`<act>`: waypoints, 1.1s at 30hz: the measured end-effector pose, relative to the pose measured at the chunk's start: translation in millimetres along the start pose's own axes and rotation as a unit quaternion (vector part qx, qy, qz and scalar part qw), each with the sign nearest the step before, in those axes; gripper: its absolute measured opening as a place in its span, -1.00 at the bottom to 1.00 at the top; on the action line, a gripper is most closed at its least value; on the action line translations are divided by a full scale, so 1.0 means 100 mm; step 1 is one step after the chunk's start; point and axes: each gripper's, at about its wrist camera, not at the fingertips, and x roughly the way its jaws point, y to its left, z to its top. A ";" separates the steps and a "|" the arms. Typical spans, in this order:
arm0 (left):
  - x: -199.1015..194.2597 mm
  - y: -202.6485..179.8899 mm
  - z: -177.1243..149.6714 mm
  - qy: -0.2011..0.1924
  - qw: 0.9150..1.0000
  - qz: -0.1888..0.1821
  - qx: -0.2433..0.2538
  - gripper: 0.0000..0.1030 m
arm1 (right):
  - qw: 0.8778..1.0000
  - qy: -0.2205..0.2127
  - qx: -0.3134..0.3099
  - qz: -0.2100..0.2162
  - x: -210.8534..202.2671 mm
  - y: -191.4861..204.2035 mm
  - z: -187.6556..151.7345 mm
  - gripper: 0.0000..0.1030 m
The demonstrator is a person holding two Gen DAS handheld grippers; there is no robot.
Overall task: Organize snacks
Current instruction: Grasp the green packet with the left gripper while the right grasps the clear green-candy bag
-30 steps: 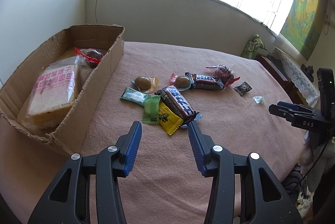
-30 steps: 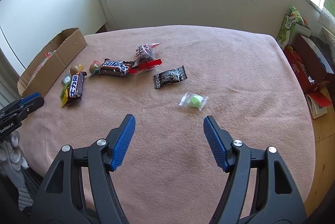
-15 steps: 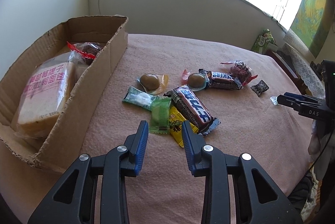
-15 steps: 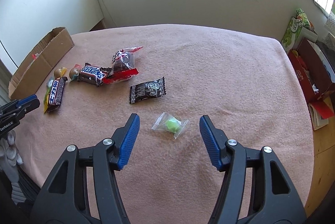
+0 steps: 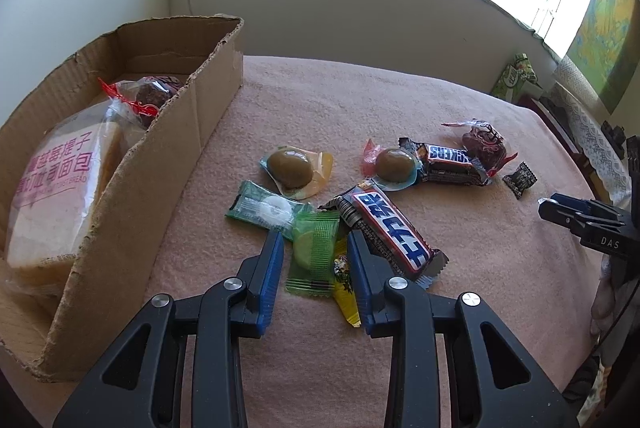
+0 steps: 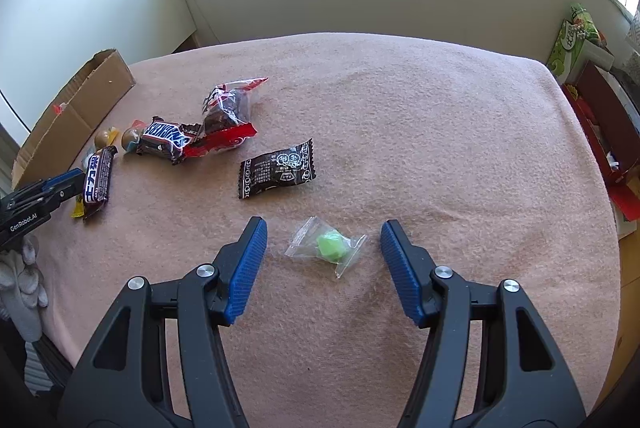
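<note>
Candy: left jaws (image 5: 315, 253) are straddling the green candy (image 5: 314, 248) on the desk (image 5: 460, 100), partly open, nothing held. Right jaws (image 6: 323, 255), wide, are bracketing the clear packet (image 6: 326, 246). Lowering squarely before pinching.

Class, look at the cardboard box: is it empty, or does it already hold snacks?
Not empty. The box holds a bagged bread loaf and a red-edged packet behind it. The other snacks lie outside on the cloth.

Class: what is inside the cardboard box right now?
Inside the cardboard box lie a bagged bread loaf and a red-wrapped dark snack. The near wall hides the box floor.
</note>
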 end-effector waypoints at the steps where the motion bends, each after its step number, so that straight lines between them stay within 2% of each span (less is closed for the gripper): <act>1: 0.00 0.01 0.00 0.001 1.000 -0.002 0.000 -0.39 | 1.000 0.000 -0.003 0.000 0.00 0.01 0.00 0.21; 3: 0.00 0.02 0.00 0.002 1.000 -0.007 -0.005 -0.42 | 1.000 0.002 -0.009 -0.005 0.02 0.03 0.00 0.21; 5: 0.01 0.02 -0.01 0.003 1.000 -0.008 -0.003 -0.60 | 1.000 0.002 -0.011 -0.008 0.05 0.05 0.01 0.21; 7: 0.01 0.01 -0.01 0.002 1.000 -0.005 -0.002 -0.61 | 1.000 0.001 -0.013 -0.012 0.05 0.06 0.00 0.19; 8: 0.01 0.01 0.00 0.002 1.000 -0.005 -0.002 -0.61 | 1.000 0.000 -0.014 -0.015 0.06 0.07 -0.01 0.10; 17: 0.00 0.02 -0.02 -0.002 1.000 -0.005 -0.003 -0.62 | 0.999 -0.005 -0.012 -0.032 0.02 0.06 -0.06 -0.26; 21: 0.00 0.01 -0.02 -0.004 1.000 -0.004 -0.003 -0.63 | 0.999 -0.009 -0.012 -0.038 0.01 0.08 -0.07 -0.32; 23: -0.02 0.02 -0.02 -0.005 1.000 -0.004 -0.004 -0.63 | 0.999 -0.011 -0.007 -0.038 -0.01 0.07 -0.08 -0.41; 33: -0.14 0.03 -0.05 -0.017 1.000 -0.010 -0.007 -0.63 | 0.999 -0.021 0.017 -0.035 -0.17 0.03 -0.19 -0.46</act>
